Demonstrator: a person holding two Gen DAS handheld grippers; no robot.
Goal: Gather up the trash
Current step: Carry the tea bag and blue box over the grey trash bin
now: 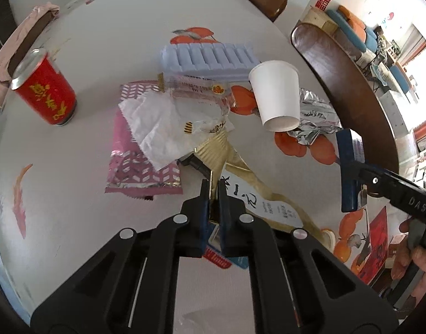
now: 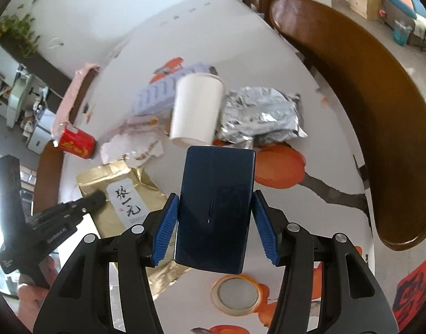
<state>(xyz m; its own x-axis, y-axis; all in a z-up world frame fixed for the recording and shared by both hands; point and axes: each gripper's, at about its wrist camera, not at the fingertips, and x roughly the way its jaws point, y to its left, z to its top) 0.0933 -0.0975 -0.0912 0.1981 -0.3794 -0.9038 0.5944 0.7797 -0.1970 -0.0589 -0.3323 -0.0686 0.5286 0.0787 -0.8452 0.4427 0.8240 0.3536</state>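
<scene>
My white flower-print surface (image 1: 107,27) has the trash heaped mid-way across: gold pouch (image 2: 121,192) nearest, pink wrapper (image 1: 135,167) left, crumpled foil (image 2: 257,114) right, white paper cup (image 1: 276,94) upside down beside it. My left claw (image 1: 213,192) is pinched onto the gold pouch's edge, and my right claw (image 2: 215,217) is clamped around a dark blue flat box (image 2: 215,206) held above the surface.

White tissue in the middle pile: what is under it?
The white tissue lies on a pink patterned wrapper, and its lower corner overlaps the gold tea pouch. A clear printed wrapper overlaps its upper right edge. Anything else beneath is covered.
</scene>
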